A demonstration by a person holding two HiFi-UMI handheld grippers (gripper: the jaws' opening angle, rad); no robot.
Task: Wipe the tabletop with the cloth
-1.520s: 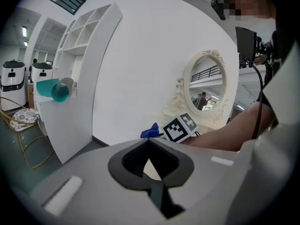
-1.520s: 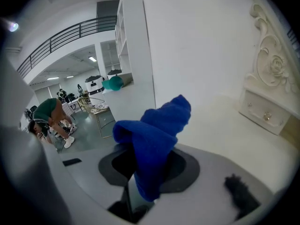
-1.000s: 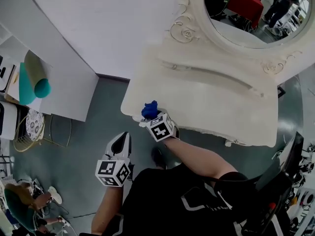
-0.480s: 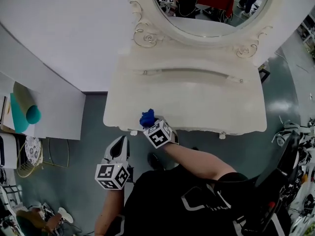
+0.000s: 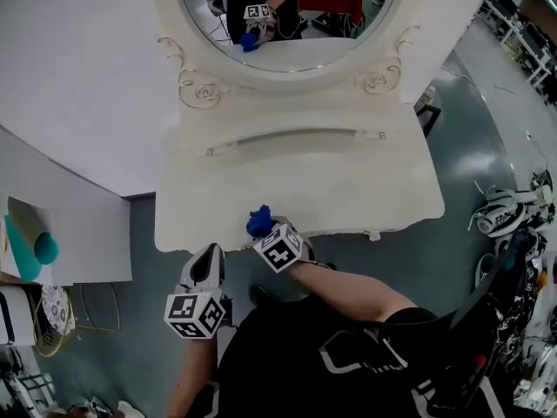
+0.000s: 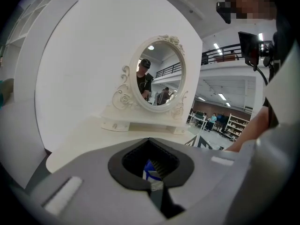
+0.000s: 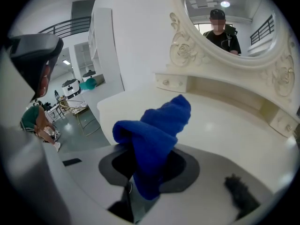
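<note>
- The blue cloth (image 5: 259, 220) is clamped in the right claw (image 5: 264, 232), whose jaws are closed on its lower part.
- In the right gripper view, the cloth (image 7: 157, 135) is seen bunched and standing up out of the right claw (image 7: 140, 179), with its free end raised above the white desk (image 7: 225, 125).
- In the head view, the cloth is held at the front edge of the desk (image 5: 348, 172), left of the middle; whether it touches the surface cannot be told.
- The left claw (image 5: 209, 255) is held off the desk, below its front edge and over the grey floor (image 5: 452, 225).
- In the left gripper view, the jaws of the left claw (image 6: 152, 182) are seen pressed together, with nothing gripped.
- An oval mirror (image 5: 287, 7) in a carved white frame is mounted at the back of the desk; both claws and the cloth are reflected in it.
</note>
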